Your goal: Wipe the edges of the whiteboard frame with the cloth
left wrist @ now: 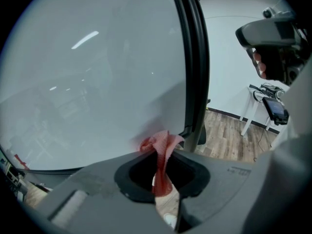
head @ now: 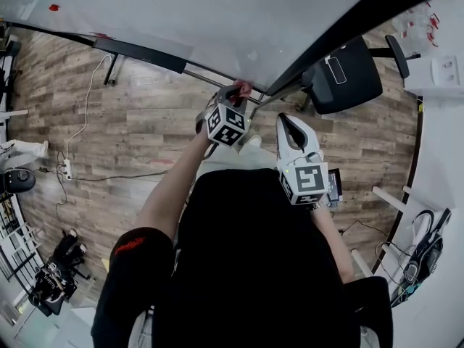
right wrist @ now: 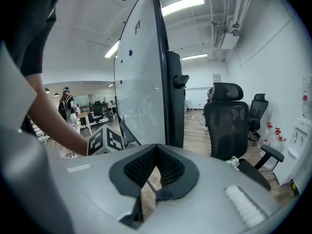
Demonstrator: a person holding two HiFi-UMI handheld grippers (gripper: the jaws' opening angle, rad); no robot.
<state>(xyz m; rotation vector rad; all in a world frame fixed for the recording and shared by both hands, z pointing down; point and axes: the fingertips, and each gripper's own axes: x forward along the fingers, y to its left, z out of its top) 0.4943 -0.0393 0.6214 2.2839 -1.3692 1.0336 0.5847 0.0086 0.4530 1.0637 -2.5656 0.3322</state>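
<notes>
In the head view, the left gripper [head: 233, 96] is held out at the lower corner of the whiteboard [head: 181, 20], where the black frame [head: 341, 38] runs down at a slant. A red cloth [head: 243, 87] shows at its tip, right against that corner. The right gripper [head: 293, 125] hangs lower and nearer the body, apart from the board, over the wood floor [head: 145, 122]. A black office chair [head: 342, 78] stands just beyond the frame.

In the left gripper view, the left gripper [left wrist: 163, 177] is clamped on the red cloth [left wrist: 161, 147], which stands up between the jaws. The bunched top of the cloth touches the whiteboard surface [left wrist: 97, 72] low down, just beside the frame [left wrist: 192, 57].

In the right gripper view, the right gripper [right wrist: 156, 150] is pressed together at the tips with nothing between them. The whiteboard [right wrist: 139, 72] is seen nearly edge-on with the frame [right wrist: 159, 57] facing the camera. The left gripper's marker cube [right wrist: 107, 140] sits beside the foot of the board, and the office chair [right wrist: 229, 126] stands to the right.
</notes>
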